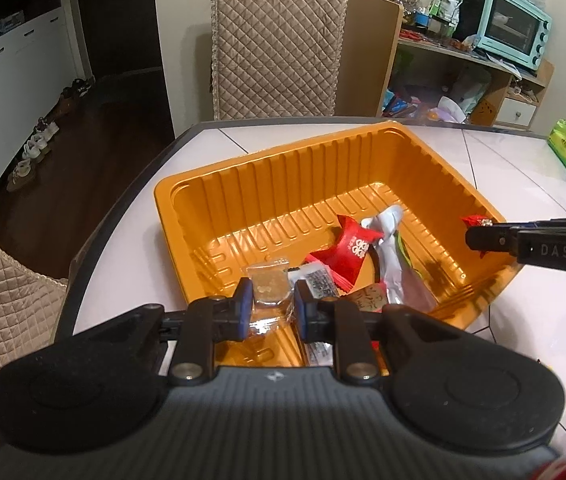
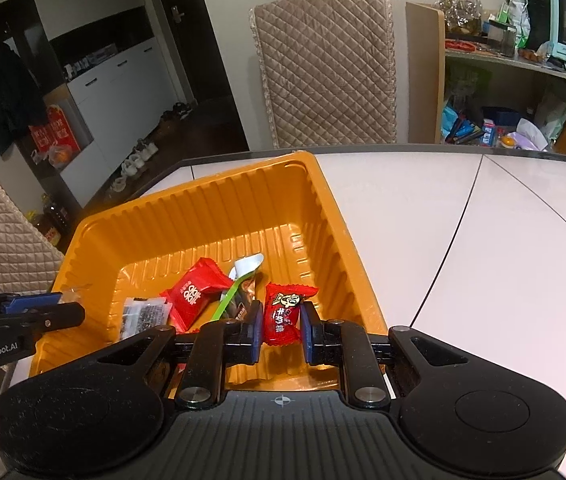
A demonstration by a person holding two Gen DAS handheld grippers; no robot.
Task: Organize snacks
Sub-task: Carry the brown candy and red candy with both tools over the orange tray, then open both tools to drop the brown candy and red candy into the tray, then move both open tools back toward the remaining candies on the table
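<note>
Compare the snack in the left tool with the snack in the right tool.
The clear packet in the left tool is see-through, with a pale round snack inside; the red candy in the right tool is opaque, printed with a cartoon figure. The clear packet is flat and square; the red candy is plump with crimped ends. Both are clamped over the orange tray.

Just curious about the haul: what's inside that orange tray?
Inside the orange tray: a red packet, a clear black-speckled packet, a silver-green wrapper. The claws hide anything nearer.
</note>
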